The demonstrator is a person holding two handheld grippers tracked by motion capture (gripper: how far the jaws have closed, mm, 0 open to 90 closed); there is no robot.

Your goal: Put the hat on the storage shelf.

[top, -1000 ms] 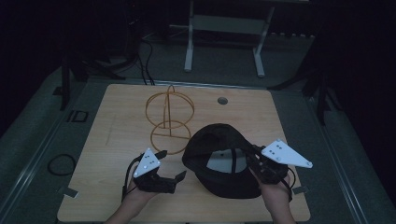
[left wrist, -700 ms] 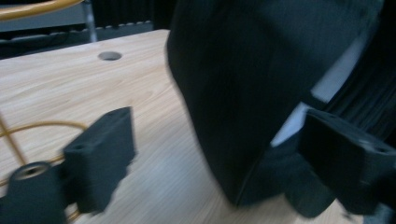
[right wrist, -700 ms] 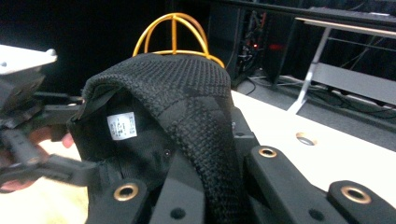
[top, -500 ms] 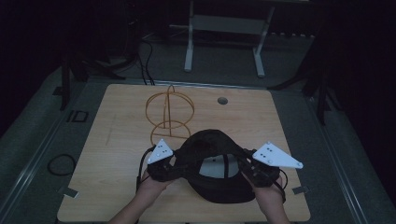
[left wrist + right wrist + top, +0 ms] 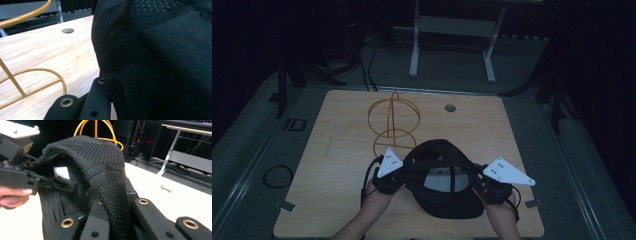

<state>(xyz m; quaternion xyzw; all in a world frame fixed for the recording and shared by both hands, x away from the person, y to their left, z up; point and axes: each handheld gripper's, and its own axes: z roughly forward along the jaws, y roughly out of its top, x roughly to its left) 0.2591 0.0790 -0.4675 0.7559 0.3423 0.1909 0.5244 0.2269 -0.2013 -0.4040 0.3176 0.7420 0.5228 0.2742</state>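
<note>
A black mesh cap [image 5: 442, 180] is held upside-down over the near middle of the wooden table [image 5: 337, 150], its white label showing inside. My left gripper [image 5: 408, 172] is shut on the cap's left rim, and the cap [image 5: 155, 60] hides one of its jaws in the left gripper view. My right gripper [image 5: 476, 181] is shut on the right rim; the woven band [image 5: 110, 182] runs between its two jaws. In the right gripper view my left gripper [image 5: 57, 183] pinches the opposite edge. A gold wire stand [image 5: 393, 122] stands just behind the cap.
A round cable hole [image 5: 450, 107] sits in the table's far side. Beyond the table stands a white desk frame [image 5: 452, 30]. A cable loop [image 5: 277, 176] lies on the floor at the left. Bare wood stretches to the left of the stand.
My left gripper moved right from the bare table to the cap's left rim and closed on it. The cap now hangs between both grippers, shifted slightly toward the stand.
</note>
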